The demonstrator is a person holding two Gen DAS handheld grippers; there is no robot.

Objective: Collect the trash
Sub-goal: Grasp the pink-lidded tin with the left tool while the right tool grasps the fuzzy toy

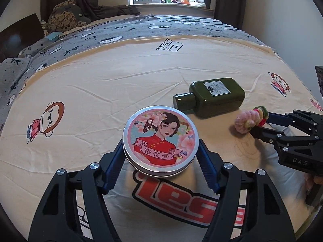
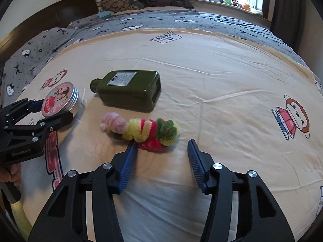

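Broadly, a cream sheet printed with cartoon monkeys and red lettering covers the bed, with a grey patterned blanket beyond it toward twelve o'clock. On the sheet lie three things. The largest is a dark green bottle lying on its side, cap toward nine o'clock in the right wrist view. Just beside it, toward seven o'clock in the left wrist view, sits a round tin with a picture of a woman in red on its lid. The smallest is a fuzzy twisted toy in pink, yellow, red and green, lying near the bottle at its six o'clock side in the right wrist view.

The left gripper stands partly open around the tin: its blue pads meet the tin's rim at nine and three o'clock, and the tin looks tilted up at its near edge, so the grip seems to be on it. A hand shows at the handle, at eight o'clock in the right wrist view.

The right gripper stands partly open at the toy. Its left pad touches the toy's red end; the right pad is apart from it. The left wrist view shows the toy at the fingertips, but whether both pads press on it I cannot tell.
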